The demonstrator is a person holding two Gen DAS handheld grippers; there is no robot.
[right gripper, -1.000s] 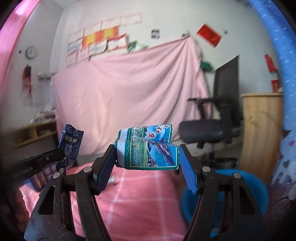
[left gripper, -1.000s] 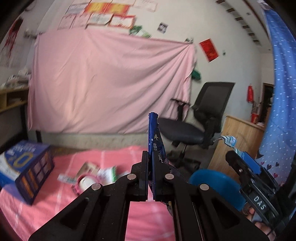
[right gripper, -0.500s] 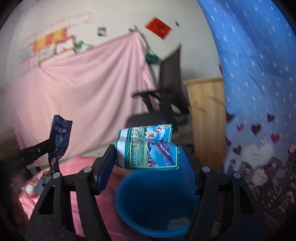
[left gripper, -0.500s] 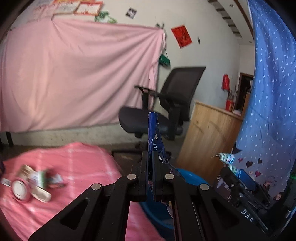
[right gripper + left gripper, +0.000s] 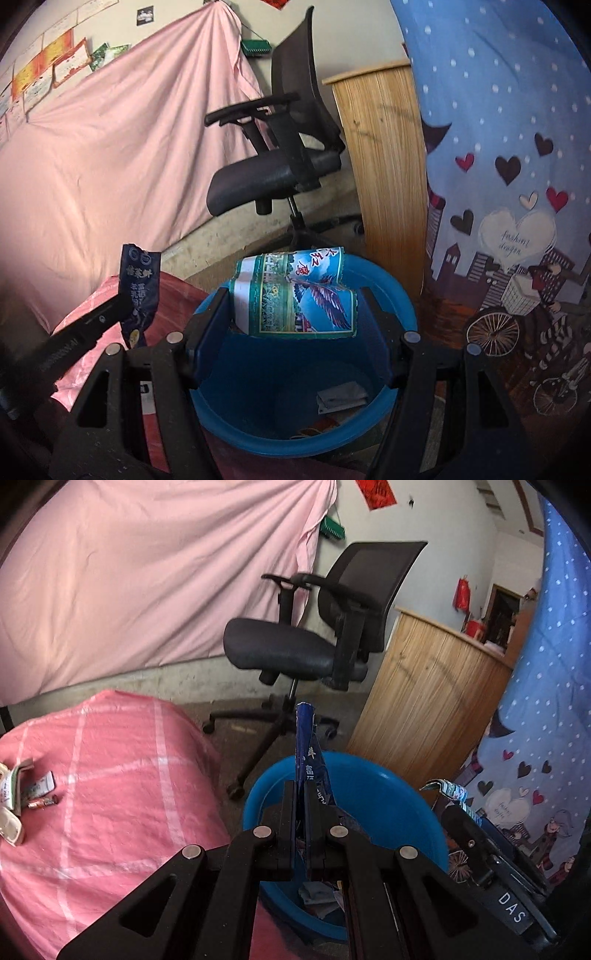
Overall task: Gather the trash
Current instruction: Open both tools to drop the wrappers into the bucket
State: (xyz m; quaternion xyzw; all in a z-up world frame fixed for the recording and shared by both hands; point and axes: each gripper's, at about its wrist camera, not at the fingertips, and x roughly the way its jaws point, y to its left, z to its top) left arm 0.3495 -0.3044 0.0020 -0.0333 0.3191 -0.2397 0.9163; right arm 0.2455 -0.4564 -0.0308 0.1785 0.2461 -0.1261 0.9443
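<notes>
Pink cloth drapes the far wall behind a black office chair [image 5: 317, 635], and a pink checked bed [image 5: 122, 782] lies to the left of the left fingers, with a few scraps of litter [image 5: 22, 797] on it well apart from them. Just ahead of and below both pairs of fingers sits a blue bin [image 5: 306, 424], some scraps already at its bottom. The left gripper [image 5: 300, 830] has its fingers pressed together on a dark blue wrapper [image 5: 308, 760], a thin, flat strip with white characters that stands upright above the fingertips. The right gripper [image 5: 291, 321] holds a green-and-blue packet [image 5: 295, 295] spanning the gap between its fingers, a crumpled, glossy sleeve printed with a bird and red characters, right over the bin's mouth. The risk from here, as I judge it, is a miss on release: the dark blue wrapper is light and stiff, and seems to sit near the bin's bedside rim, so it could flutter onto the bed or floor. It may also cling to a finger pad. The packet, caught mostly by its ends, could hang on one finger when they part.
</notes>
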